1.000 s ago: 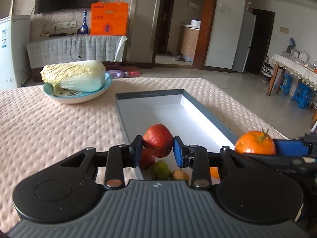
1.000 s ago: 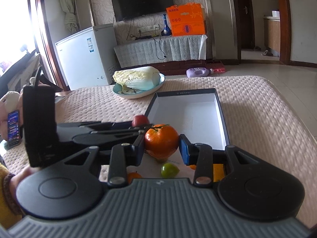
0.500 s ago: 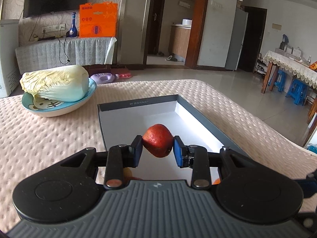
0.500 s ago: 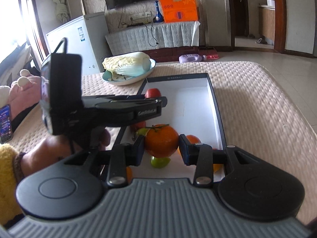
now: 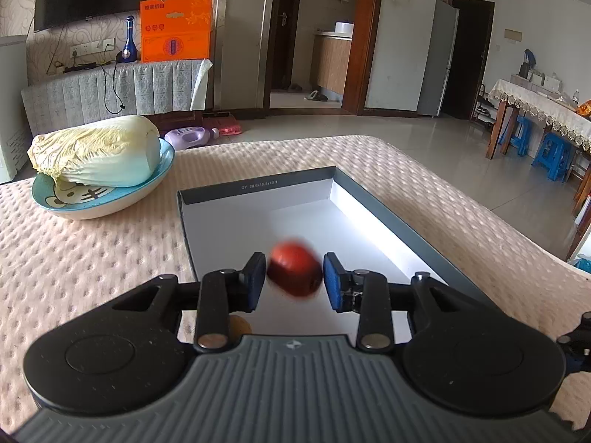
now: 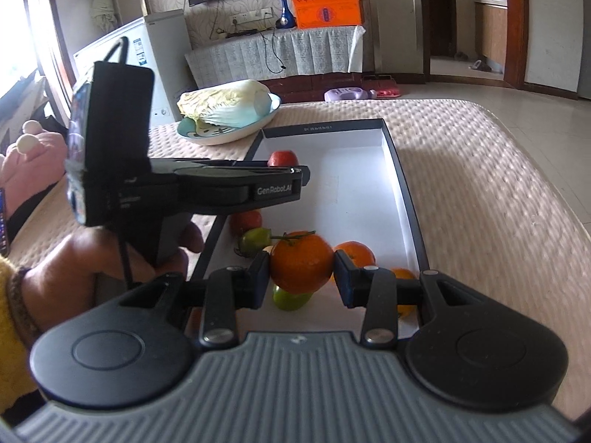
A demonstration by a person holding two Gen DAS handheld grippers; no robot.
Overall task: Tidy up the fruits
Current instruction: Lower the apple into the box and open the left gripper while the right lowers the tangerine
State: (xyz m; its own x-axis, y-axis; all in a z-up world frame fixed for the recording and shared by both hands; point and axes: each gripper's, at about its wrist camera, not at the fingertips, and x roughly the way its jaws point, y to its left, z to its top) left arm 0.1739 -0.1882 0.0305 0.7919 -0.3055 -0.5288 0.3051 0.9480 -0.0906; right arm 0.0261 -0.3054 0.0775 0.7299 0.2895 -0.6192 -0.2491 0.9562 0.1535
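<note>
Orange tangerine [image 6: 301, 261], right view only

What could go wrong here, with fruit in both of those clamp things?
The red fruit looks blurred between the left gripper's pads. It may be slipping and could drop and roll in the box.

The right gripper holds the orange directly above a green fruit. If released there, it could land on that fruit and bruise it.
</note>
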